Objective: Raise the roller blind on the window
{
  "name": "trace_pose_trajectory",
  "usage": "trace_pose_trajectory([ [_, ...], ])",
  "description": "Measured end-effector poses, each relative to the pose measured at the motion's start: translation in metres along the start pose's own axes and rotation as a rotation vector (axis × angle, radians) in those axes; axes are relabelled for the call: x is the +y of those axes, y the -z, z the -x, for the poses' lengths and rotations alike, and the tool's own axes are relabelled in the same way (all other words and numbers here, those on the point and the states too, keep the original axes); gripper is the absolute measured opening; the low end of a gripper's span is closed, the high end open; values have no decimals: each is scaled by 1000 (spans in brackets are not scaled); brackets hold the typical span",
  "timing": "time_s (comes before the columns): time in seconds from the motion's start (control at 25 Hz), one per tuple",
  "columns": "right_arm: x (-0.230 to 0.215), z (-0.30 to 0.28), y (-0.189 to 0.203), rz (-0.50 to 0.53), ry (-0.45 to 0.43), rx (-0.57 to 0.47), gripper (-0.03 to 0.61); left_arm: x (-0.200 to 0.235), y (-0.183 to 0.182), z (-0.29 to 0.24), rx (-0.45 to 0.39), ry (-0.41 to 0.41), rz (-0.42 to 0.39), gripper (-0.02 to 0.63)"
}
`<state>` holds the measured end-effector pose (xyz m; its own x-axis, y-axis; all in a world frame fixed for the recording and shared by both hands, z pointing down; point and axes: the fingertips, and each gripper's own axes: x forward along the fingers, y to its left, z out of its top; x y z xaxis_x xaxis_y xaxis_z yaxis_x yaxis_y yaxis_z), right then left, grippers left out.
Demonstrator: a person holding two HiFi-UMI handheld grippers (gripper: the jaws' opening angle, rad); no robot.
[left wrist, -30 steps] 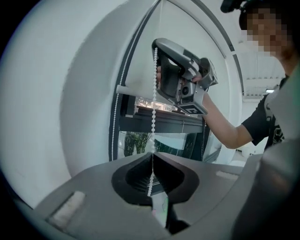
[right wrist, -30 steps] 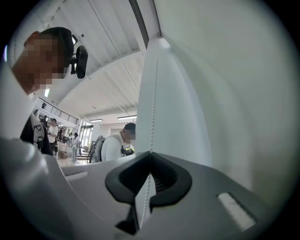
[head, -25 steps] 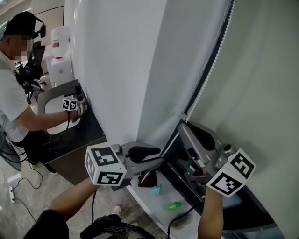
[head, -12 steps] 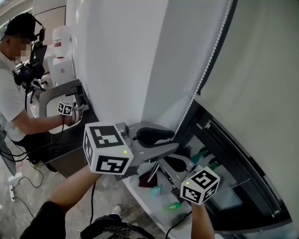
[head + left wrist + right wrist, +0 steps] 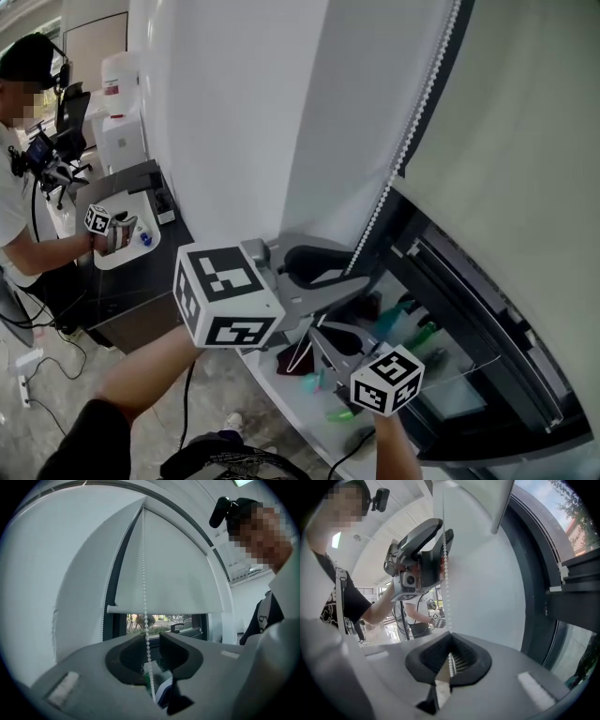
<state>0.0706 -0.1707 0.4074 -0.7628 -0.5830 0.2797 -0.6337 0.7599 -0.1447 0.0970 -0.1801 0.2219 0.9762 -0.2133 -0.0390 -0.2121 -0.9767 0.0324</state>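
Roller blind (image 5: 168, 573) bead chain (image 5: 144, 597) vertical: loose between left gripper (image 5: 152, 644) jaws, wide yet just closing, right gripper (image 5: 449, 663) jaws pinched on it below.

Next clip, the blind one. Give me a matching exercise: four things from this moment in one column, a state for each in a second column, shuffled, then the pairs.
Things
1. left gripper
2. right gripper
3. roller blind
4. bead chain

States
A. shut on the bead chain
B. partly raised, window showing beneath
C. jaws apart, chain between them but not pressed
D. white, hanging straight down

Pairs: 1-C, 2-A, 3-B, 4-D.

The left gripper's jaws have just been closing slightly, with the chain between them.
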Motion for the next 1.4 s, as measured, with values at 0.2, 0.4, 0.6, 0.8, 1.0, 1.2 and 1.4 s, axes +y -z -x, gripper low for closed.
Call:
trace_pose_trajectory([
  [0.2,0,2,3,58,19,29,9,10,4,4,-11,-1,101,11],
  [0.4,-2,39,-46,-22,-24,-164,81,3,15,10,19,-16,71,12],
  [0.6,-7,68,-138,-41,-32,-378,100,0,69,13,85,-12,129,12],
  [0.8,12,65,-200,63,-83,-424,106,4,115,9,192,-39,117,12],
  [1.0,22,49,-207,108,-89,-399,107,-4,172,16,303,-32,142,12],
  [1.2,32,49,-214,138,-77,-395,72,-8,207,26,374,-36,179,12],
  [1.4,33,47,-216,165,-55,-376,21,-19,204,21,374,-7,180,12],
])
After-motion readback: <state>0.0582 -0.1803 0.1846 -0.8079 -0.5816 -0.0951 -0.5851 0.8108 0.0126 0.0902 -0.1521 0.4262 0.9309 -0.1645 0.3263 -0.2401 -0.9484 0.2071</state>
